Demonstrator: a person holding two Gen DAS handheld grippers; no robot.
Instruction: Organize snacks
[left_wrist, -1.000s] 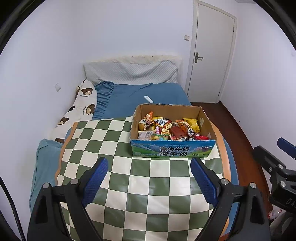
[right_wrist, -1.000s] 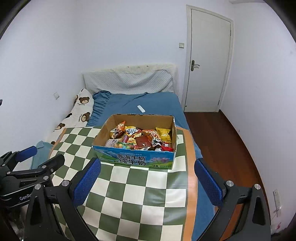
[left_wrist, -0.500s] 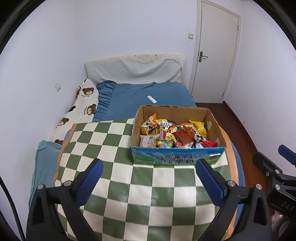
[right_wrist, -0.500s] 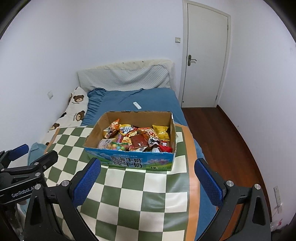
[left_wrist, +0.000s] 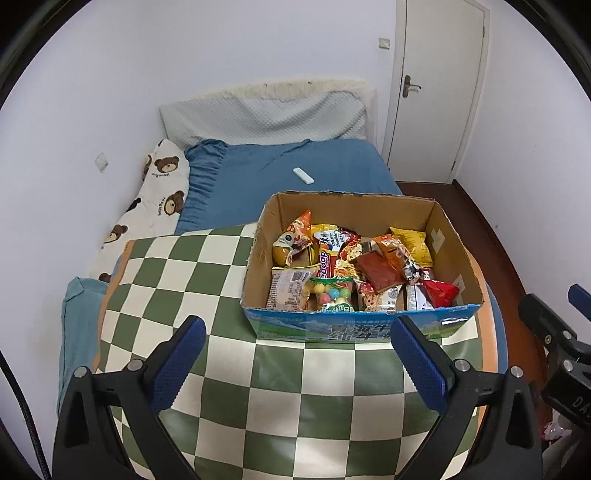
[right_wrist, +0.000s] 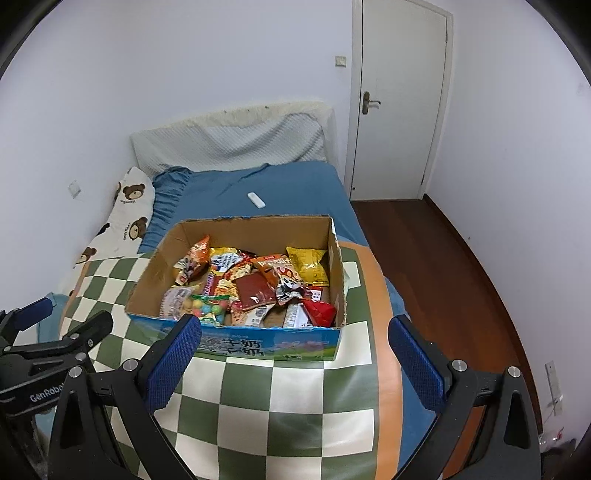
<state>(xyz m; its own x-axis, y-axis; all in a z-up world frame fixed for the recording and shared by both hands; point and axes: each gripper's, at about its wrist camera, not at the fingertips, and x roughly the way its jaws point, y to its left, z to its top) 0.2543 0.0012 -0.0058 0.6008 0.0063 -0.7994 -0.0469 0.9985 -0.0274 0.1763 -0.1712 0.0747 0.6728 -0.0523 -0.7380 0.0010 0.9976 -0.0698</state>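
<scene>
A cardboard box (left_wrist: 450, 236) with a blue printed front holds several snack packets, among them a bag of coloured candy balls (left_wrist: 332, 293) and a yellow packet (left_wrist: 412, 240). It sits on a green-and-white checked cloth (left_wrist: 258, 406). The box also shows in the right wrist view (right_wrist: 236, 236). My left gripper (left_wrist: 299, 363) is open and empty, just in front of the box. My right gripper (right_wrist: 293, 363) is open and empty, also just short of the box's front wall. Each gripper shows at the edge of the other's view.
The checked cloth lies over a bed with a blue sheet (left_wrist: 277, 173). A white remote (left_wrist: 303, 175) lies on the sheet behind the box. A bear-print pillow (left_wrist: 155, 199) lies along the left wall. A white door (left_wrist: 439, 88) and wooden floor (right_wrist: 424, 251) are to the right.
Both grippers have moved forward towards the box, which now looks larger and closer. Both stay open and empty.
</scene>
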